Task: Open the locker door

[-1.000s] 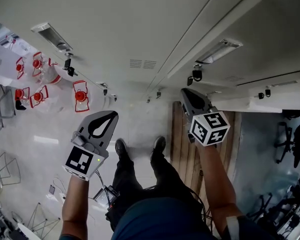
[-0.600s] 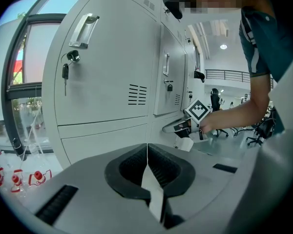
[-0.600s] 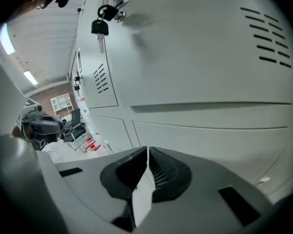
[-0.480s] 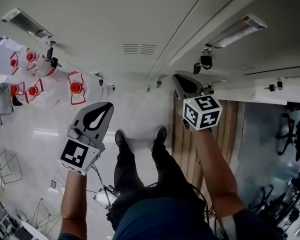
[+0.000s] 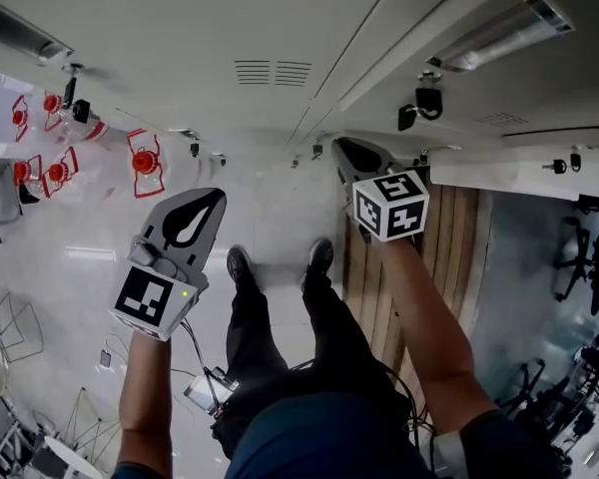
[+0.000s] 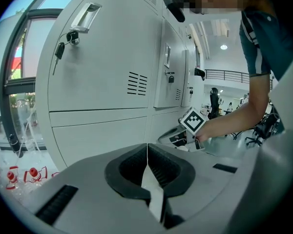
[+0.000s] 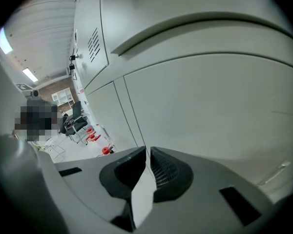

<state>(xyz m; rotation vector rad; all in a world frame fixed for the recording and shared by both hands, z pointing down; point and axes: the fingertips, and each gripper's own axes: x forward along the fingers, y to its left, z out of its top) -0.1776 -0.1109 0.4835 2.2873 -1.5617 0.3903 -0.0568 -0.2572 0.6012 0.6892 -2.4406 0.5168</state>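
Observation:
The pale grey lockers (image 5: 210,18) fill the top of the head view, with a vent (image 5: 273,71), a recessed handle (image 5: 499,33) and a key lock (image 5: 419,103). My right gripper (image 5: 343,148) is shut and holds nothing; its tips are close to the locker front below that lock. In the right gripper view the shut right gripper (image 7: 147,152) faces a plain door panel (image 7: 210,96) at close range. My left gripper (image 5: 216,196) is shut and empty, held back from the lockers. In the left gripper view, the left gripper (image 6: 147,147) points at a door with a handle (image 6: 85,16), a hanging key (image 6: 63,40) and a vent (image 6: 136,83).
Red stools (image 5: 145,163) stand on the pale floor at the left. A wooden floor strip (image 5: 459,257) runs under my right arm, with office chairs (image 5: 579,257) beyond. The person's feet (image 5: 280,262) stand before the lockers. Another door's lock (image 6: 171,77) shows farther along.
The right gripper has shifted left and nearer the locker front. The left gripper has drifted slightly left. Both stay shut.

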